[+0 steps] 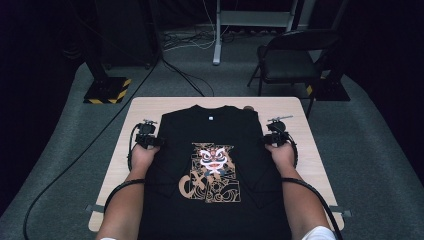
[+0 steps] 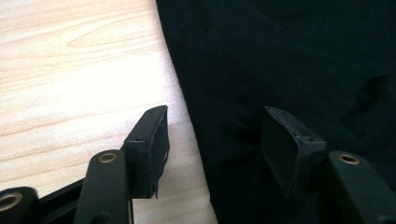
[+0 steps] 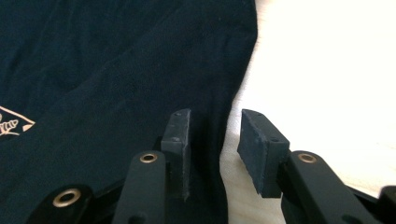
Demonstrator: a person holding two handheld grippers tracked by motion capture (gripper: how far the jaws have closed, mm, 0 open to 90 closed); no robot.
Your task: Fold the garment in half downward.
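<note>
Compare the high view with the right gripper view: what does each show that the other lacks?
High view alone: the whole shirt spread on the table, both forearms, the left gripper, a chair beyond.

Right gripper view alone: up close, the right gripper has its jaws apart astride the shirt's edge, one pad over cloth, the other over bare wood, neither pressing.

Both: black shirt, some of its orange print, pale wooden table, right gripper.

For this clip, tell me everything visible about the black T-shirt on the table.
The black cotton-looking T-shirt lies flat, front up, on the light wooden table, collar away from the person, hem over the near edge. Its chest bears an orange and white lion-dance print; a small white label sits inside the neck. Sleeves seem folded inward. The left tool and right tool straddle its side edges, jaws apart, fabric unpinched.
</note>
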